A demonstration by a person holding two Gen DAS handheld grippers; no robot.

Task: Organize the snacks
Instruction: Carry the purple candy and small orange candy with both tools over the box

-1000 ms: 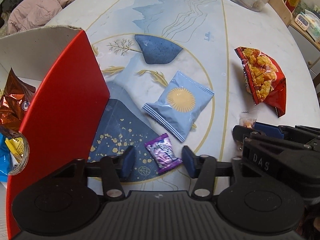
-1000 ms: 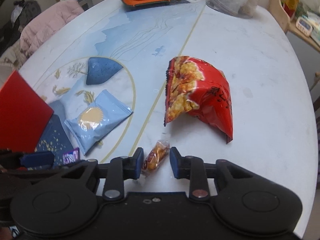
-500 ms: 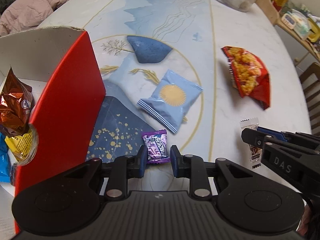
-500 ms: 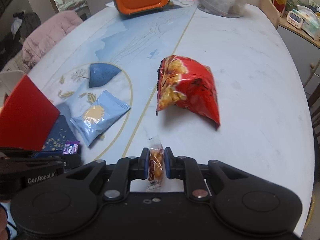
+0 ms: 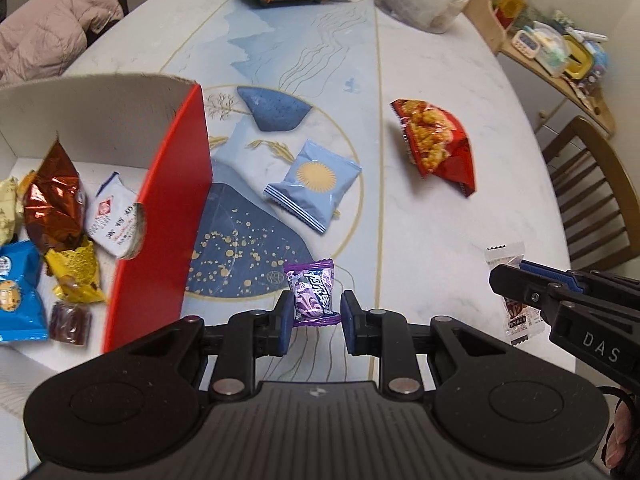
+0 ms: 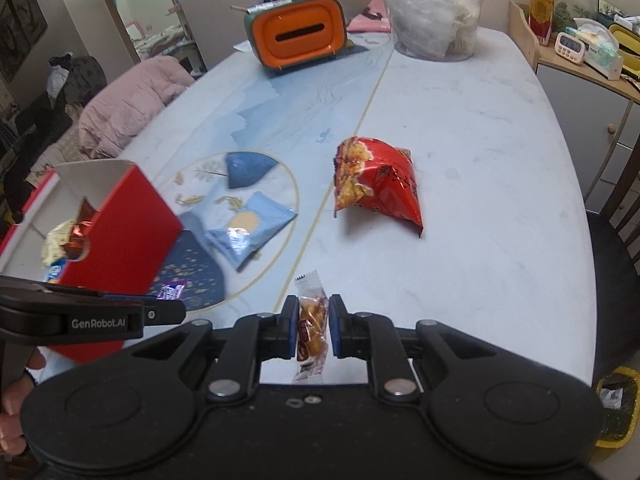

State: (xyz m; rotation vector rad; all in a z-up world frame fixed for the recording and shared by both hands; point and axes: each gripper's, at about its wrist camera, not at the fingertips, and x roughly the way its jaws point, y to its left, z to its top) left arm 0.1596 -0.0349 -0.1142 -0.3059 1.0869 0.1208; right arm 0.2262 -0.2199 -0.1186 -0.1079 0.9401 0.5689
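Pale marbled surface (image 6: 480,208) with a blue-and-gold printed pattern, edged by a wooden chair (image 5: 592,184) and a cluttered side shelf (image 6: 580,52). At the far end, an orange-fronted holder (image 6: 298,34) and a clear bag (image 6: 432,12); off the far-left edge, a pink padded jacket (image 6: 128,108).

Left hand-held gripper (image 5: 314,316): clamped on a purple candy wrapper (image 5: 311,294), packet upright between the blue pads, raised off the surface. Closed in on it within the last second.

Right hand-held gripper (image 6: 313,328): fully closed on a small clear-wrapped orange snack (image 6: 312,320), wrapper ends sticking out above and below the pads, also lifted clear of the surface.

At left, a red-sided cardboard box (image 5: 160,216) with a white interior, open at the top. Inside: a copper foil bag (image 5: 52,200), a white packet (image 5: 114,216), a yellow packet (image 5: 74,272), a blue packet (image 5: 18,292) and a dark red sweet (image 5: 70,316).

Lying flat on the surface: a light blue packet with a sun print (image 5: 312,184), just beside the box; a red bag of puffed snacks (image 5: 436,144), well apart to the right.
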